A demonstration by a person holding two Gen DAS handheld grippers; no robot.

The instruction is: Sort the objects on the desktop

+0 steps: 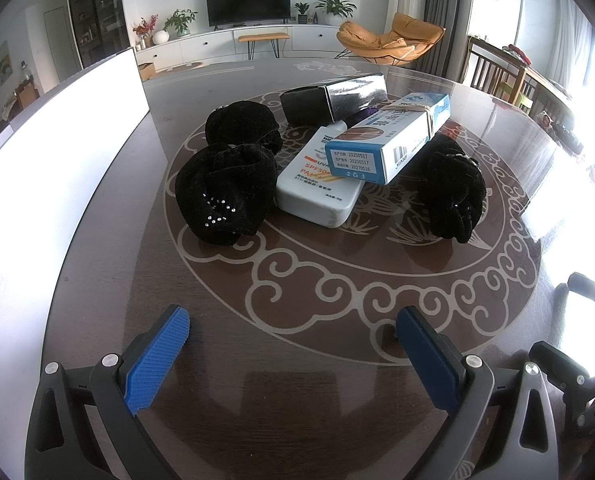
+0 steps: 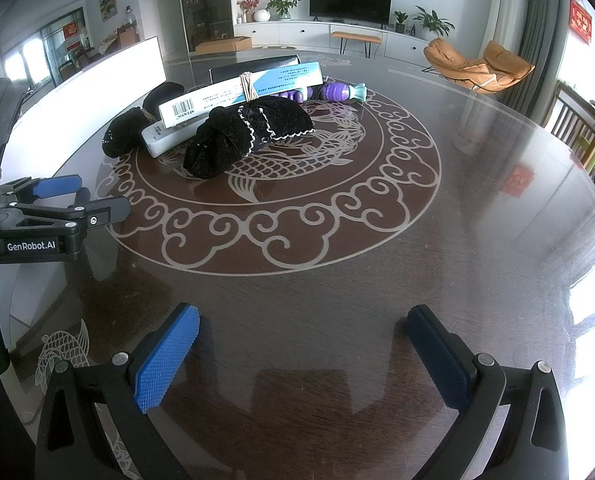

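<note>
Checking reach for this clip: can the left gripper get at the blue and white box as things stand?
Probably yes: the left gripper is open, bare table lies ahead, and the blue and white box rests uncovered atop the white bottle.

The table is dark brown with a pale grey scroll and fish pattern. Three black velvet pieces lie on it; the nearest one carries small silver studs, and another has white zigzag trim. The sunscreen bottle is white with orange print. The carton is white and blue. The grippers' pads are blue.
</note>
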